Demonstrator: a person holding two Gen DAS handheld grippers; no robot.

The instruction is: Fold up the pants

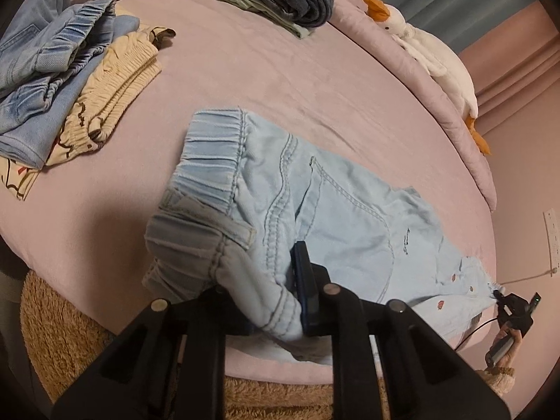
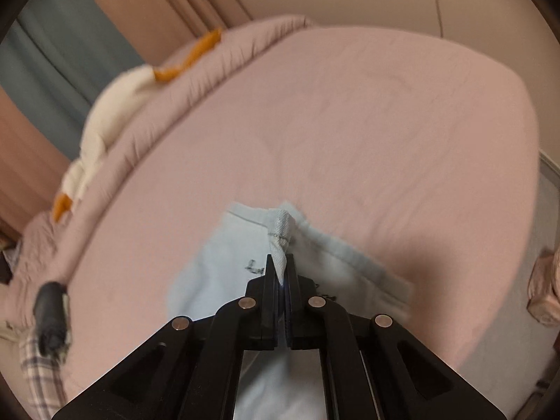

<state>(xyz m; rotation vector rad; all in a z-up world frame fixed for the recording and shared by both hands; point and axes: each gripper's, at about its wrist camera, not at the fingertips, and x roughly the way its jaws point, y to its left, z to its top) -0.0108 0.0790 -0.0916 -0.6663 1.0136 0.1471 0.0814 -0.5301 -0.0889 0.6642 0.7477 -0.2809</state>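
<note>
Seen from the left wrist, the left gripper (image 1: 273, 301) pinches the elastic waistband end of the pale blue denim pants (image 1: 336, 217), which lie stretched along the near edge of the pink bed (image 1: 262, 70), legs apparently doubled one over the other; at the far hem the right gripper (image 1: 504, 302) can be made out holding on, while stacks of folded clothes (image 1: 70, 80) sit at the head of the bed and a plush goose (image 1: 434, 56) lies along its far side. Seen from the right wrist, the right gripper (image 2: 281, 273) is clamped tight on a bunched hem corner (image 2: 281, 234) of the pants (image 2: 224, 266), lifted just off the sheet. The lengthwise fold looks done; bringing hem to waistband seems still to come
</note>
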